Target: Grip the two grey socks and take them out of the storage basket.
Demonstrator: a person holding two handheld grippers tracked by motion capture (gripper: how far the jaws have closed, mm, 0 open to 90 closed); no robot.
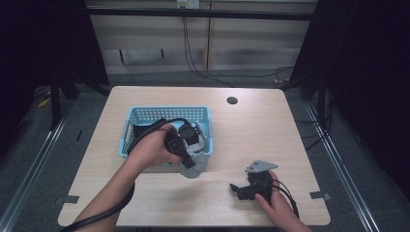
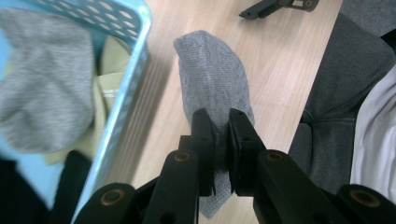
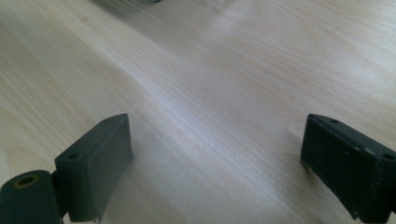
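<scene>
A grey sock (image 2: 212, 77) hangs from my left gripper (image 2: 220, 120), whose jaws are shut on its upper end. In the high view the left gripper (image 1: 189, 163) is at the front right corner of the blue basket (image 1: 145, 114), and the grey sock (image 1: 193, 171) droops onto the table just outside the basket. My right gripper (image 3: 217, 154) stands open over bare wood with nothing between its jaws. The high view shows the right gripper (image 1: 235, 188) low over the table near the front right, pointing left.
The blue basket wall (image 2: 133, 74) holds more clothing: a grey piece (image 2: 44, 88), a pale yellow-green piece (image 2: 109, 88) and something black (image 2: 70, 182). A dark round hole (image 1: 232, 100) sits at the back of the table. The person's lap (image 2: 345, 93) lies past the table edge.
</scene>
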